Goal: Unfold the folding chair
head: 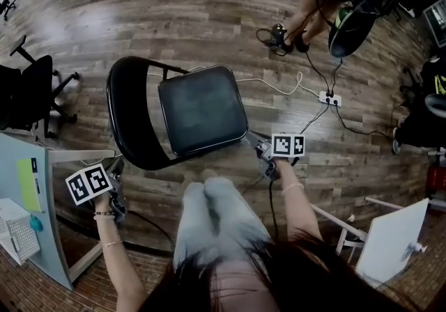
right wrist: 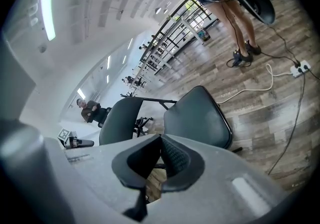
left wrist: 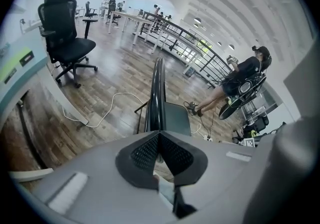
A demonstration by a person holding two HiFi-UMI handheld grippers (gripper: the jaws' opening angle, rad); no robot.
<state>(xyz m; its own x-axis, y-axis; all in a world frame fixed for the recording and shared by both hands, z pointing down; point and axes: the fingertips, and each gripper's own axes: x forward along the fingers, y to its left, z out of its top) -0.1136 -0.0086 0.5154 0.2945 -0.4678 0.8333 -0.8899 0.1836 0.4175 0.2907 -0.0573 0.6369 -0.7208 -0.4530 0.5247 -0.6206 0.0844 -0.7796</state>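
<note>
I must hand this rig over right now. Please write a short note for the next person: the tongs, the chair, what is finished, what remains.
Left tongs: shut, nothing seen between them, just before the edge of the backrest.
Right tongs: shut, empty, near the front corner of the seat; I cannot tell if they touch it.
Folding chair: stands on the wooden floor.
Done: the seat is swung out from the backrest.
Left: probably press the seat fully down and check that the chair stands firm.
</note>
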